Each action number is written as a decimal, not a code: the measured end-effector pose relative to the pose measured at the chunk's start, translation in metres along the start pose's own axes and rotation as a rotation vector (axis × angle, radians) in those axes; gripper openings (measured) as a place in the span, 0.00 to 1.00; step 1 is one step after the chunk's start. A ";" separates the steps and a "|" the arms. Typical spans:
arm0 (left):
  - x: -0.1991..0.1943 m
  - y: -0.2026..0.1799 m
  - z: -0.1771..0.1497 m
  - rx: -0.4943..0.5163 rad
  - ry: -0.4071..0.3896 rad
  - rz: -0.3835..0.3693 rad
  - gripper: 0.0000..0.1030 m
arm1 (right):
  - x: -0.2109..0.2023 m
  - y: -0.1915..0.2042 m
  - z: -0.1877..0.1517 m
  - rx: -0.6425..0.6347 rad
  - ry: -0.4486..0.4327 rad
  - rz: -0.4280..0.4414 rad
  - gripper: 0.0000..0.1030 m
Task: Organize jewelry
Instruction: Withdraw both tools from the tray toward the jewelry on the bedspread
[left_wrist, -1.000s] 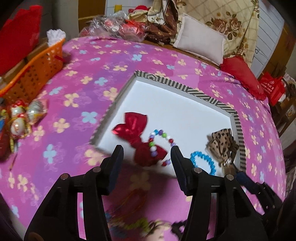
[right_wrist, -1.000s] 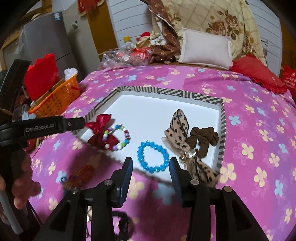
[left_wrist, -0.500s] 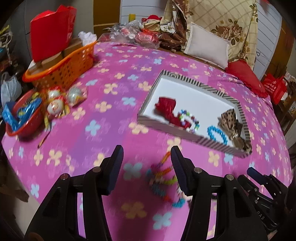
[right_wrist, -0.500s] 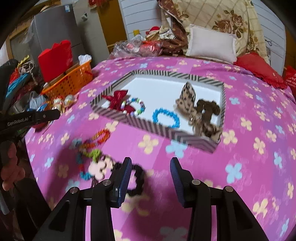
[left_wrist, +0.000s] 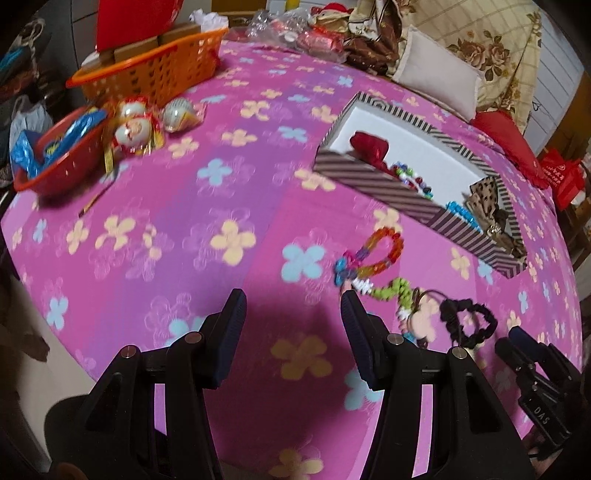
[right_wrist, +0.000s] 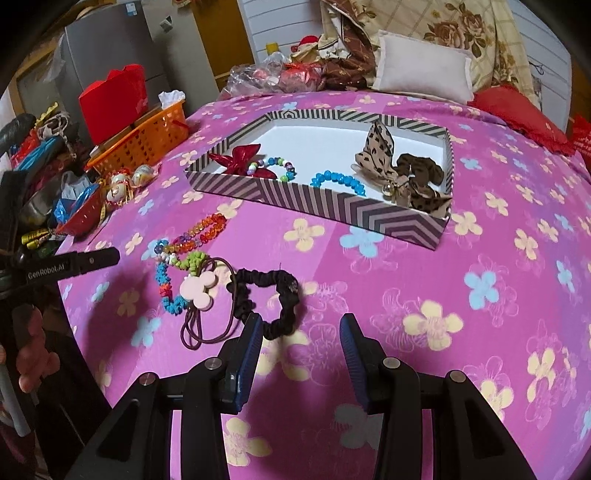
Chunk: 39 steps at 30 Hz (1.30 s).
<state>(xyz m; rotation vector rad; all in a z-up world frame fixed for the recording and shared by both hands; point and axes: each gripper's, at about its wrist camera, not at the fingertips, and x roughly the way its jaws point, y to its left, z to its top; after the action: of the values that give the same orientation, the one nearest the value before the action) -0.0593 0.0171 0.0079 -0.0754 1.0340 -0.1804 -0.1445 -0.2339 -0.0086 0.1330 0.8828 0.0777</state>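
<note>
A striped box (right_wrist: 373, 213) (left_wrist: 373, 184) on the pink flowered cloth holds a red bow (right_wrist: 238, 159), a multicolour bead bracelet (right_wrist: 277, 167), a blue bead bracelet (right_wrist: 338, 181), a leopard bow (right_wrist: 380, 153) and a brown scrunchie (right_wrist: 421, 168). Loose on the cloth in front of it lie a rainbow bead bracelet (right_wrist: 201, 230) (left_wrist: 380, 251), a green and blue bead string (right_wrist: 168, 280), a pink mouse-shaped hair tie (right_wrist: 199, 290) and a black scrunchie (right_wrist: 269, 295) (left_wrist: 467, 319). My right gripper (right_wrist: 301, 332) is open, its left fingertip by the black scrunchie. My left gripper (left_wrist: 293, 308) is open and empty, left of the loose pieces.
An orange basket (left_wrist: 155, 74) and a red bowl (left_wrist: 55, 155) with foil ornaments (left_wrist: 135, 129) stand at the far left. Pillows (right_wrist: 421, 70) and bags lie behind the box. The table edge is close in front of both grippers.
Both grippers have pulled back from over the box toward the near table edge. The loose jewelry pile has come into full view in front of them. Both stay open.
</note>
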 end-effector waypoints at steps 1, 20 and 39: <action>0.001 0.000 -0.002 -0.002 0.004 -0.001 0.51 | 0.000 0.000 0.000 0.001 0.003 0.000 0.40; 0.018 -0.011 -0.003 0.016 0.054 -0.019 0.51 | 0.008 -0.004 0.002 0.012 0.019 0.005 0.40; 0.066 -0.049 0.047 0.156 0.083 0.020 0.51 | 0.021 -0.012 0.009 0.021 0.035 0.006 0.41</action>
<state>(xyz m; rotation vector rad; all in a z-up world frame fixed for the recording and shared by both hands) 0.0081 -0.0444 -0.0172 0.0839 1.0993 -0.2470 -0.1245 -0.2437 -0.0209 0.1546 0.9182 0.0767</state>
